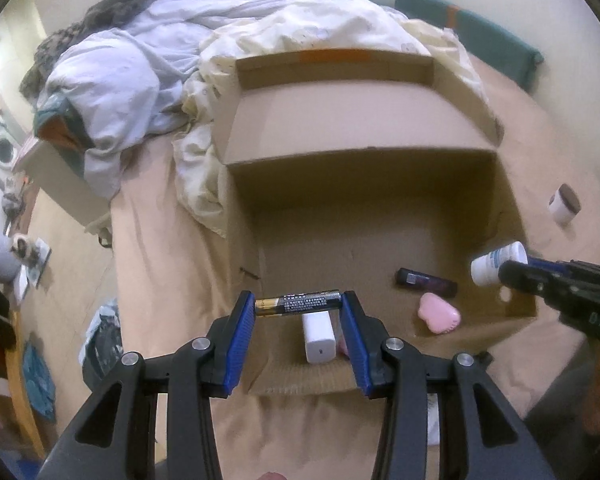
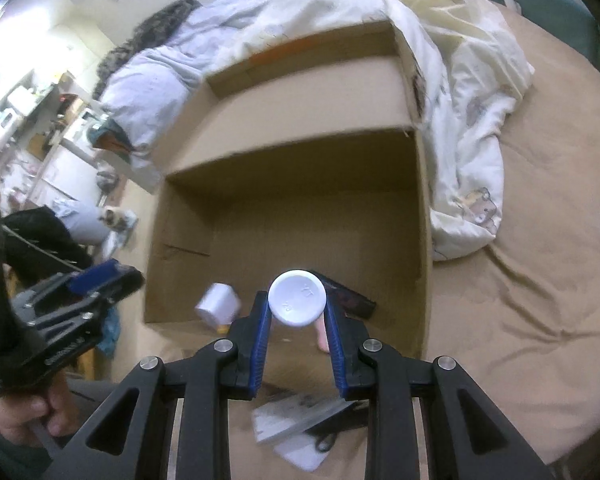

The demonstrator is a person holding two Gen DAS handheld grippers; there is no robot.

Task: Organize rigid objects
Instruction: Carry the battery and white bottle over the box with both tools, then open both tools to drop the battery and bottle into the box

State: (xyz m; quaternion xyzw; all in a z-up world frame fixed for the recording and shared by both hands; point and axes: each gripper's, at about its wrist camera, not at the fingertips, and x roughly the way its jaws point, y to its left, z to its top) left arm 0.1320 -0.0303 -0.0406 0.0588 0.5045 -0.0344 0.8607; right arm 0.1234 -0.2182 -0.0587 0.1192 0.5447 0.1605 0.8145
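My left gripper is shut on a black and gold battery, held crosswise over the near edge of an open cardboard box. On the box floor lie a white charger block, a pink heart-shaped item and a dark tube. My right gripper is shut on a white bottle seen end-on, above the box's near edge. In the left wrist view the same white bottle shows at the right in the right gripper.
The box rests on a bed with a tan sheet. Crumpled white and pale blue bedding lies behind and beside it. A small white jar with a brown top lies on the sheet at right. Papers and scissors lie below the right gripper.
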